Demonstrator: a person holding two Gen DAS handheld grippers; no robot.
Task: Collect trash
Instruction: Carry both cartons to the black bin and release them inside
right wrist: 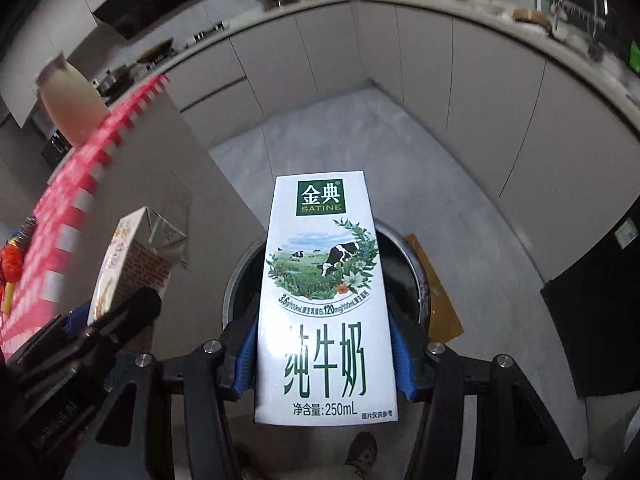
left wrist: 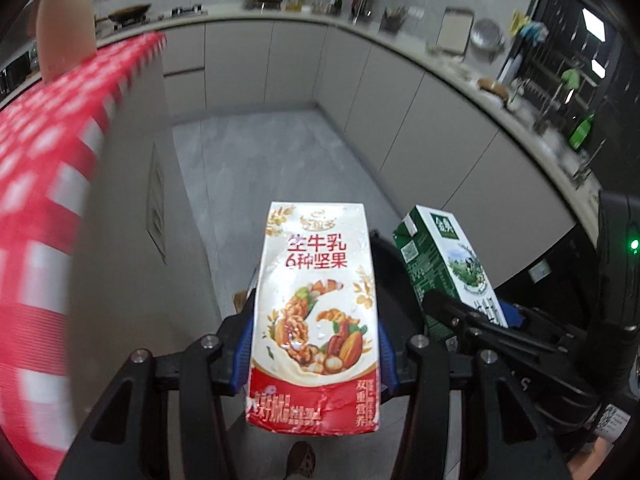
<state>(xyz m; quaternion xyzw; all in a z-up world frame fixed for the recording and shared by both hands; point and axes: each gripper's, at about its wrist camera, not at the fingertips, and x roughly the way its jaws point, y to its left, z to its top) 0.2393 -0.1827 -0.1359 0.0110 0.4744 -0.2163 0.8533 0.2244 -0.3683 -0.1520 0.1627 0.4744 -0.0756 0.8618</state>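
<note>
Kitchen floor of pale grey tile, bounded by a curved run of white cabinets under a cluttered worktop; a red-and-white checked tablecloth hangs over the table edge at the left of both views. Left gripper: its blue pads pinch a red-and-cream nut-milk carton across the carton's narrow sides, with the long axis running straight ahead along the fingers. Right gripper: its pads likewise clamp a white pure-milk carton, long axis forward. Neither pair of jaws is spread free; each is pressed onto its carton. A round, dark, metal-rimmed bin stands on the floor ahead of and below both grippers. In the right wrist view its rim shows on both sides of the white carton, so that carton appears to lie nearly over the opening. In the left wrist view only a dark arc of the bin shows, between the two cartons, so the bin lies ahead and to the right of the left gripper. Judged from this, the right hand is the nearer, and the left must shift toward the right before release. A person's shoe stands at the lower edge.
</note>
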